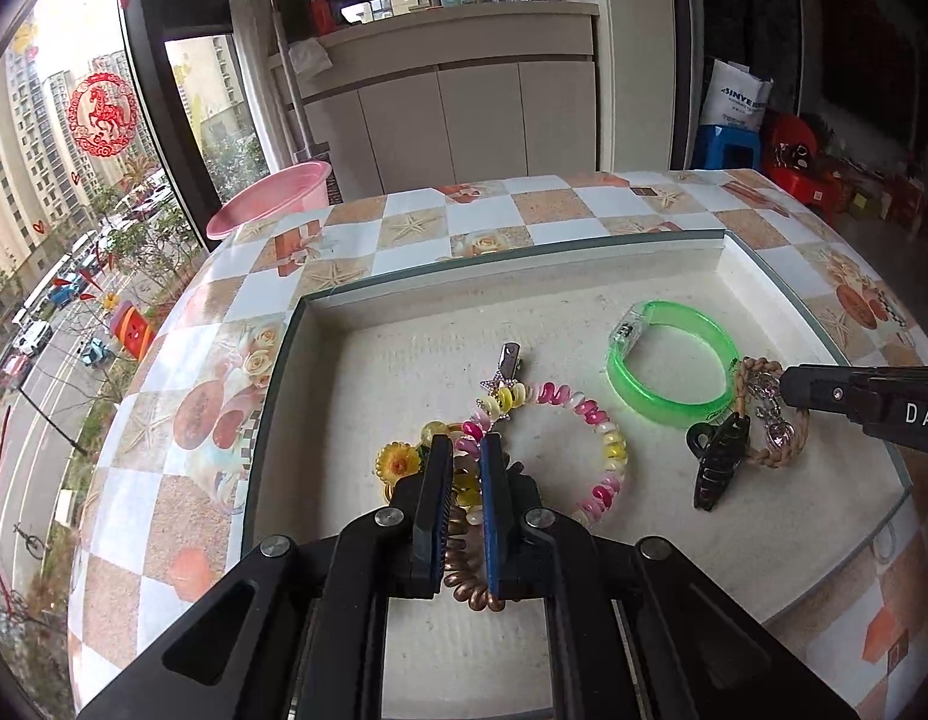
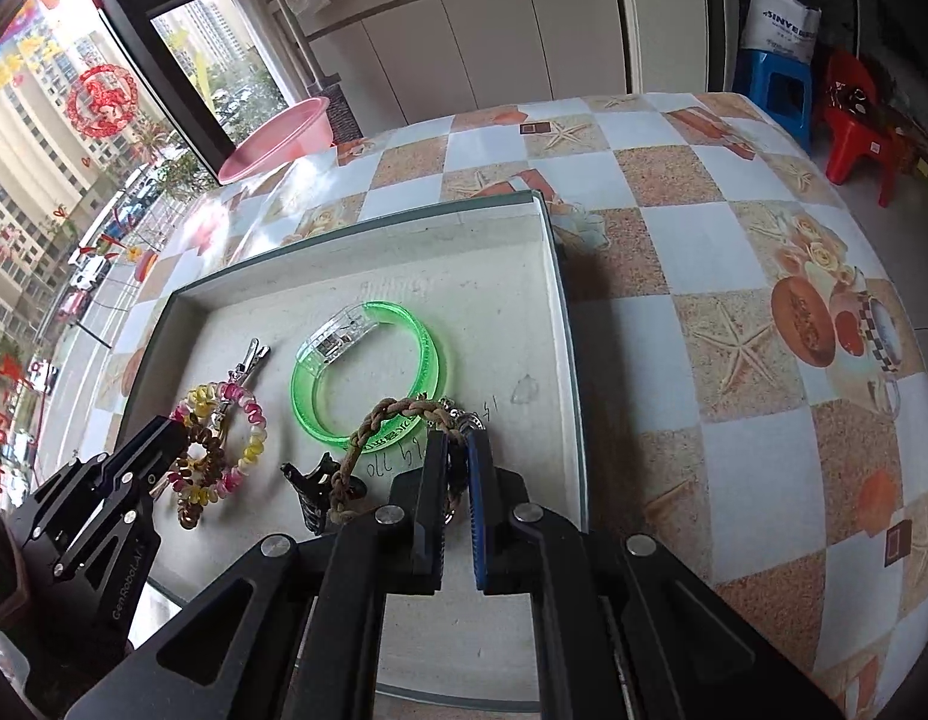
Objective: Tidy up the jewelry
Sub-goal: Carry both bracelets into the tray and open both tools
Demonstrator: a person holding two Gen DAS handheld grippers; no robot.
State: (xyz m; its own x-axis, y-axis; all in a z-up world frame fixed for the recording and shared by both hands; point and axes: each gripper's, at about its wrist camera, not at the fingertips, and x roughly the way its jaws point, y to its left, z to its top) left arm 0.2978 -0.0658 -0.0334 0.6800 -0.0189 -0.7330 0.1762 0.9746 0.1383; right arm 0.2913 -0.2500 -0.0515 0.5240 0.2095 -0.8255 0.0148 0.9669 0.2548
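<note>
The left gripper (image 1: 467, 468) is closed down on a brown spiral hair tie (image 1: 467, 576) that lies tangled with a pink-and-yellow coil bracelet (image 1: 575, 450), probably to pull the two apart; the right gripper (image 2: 458, 456) pinches a braided cord bracelet (image 2: 377, 426) where it overlaps the green bangle (image 2: 368, 369), likely to free it; a black claw clip (image 2: 317, 495) and a silver hair clip (image 1: 507, 363) lie beside them; all sit in a shallow white tray (image 1: 524, 276) on a checkered tablecloth (image 2: 734, 324); beyond, a pink basin (image 1: 272, 198), pale cabinets (image 1: 458, 114) and a high-rise window (image 1: 74, 180).
</note>
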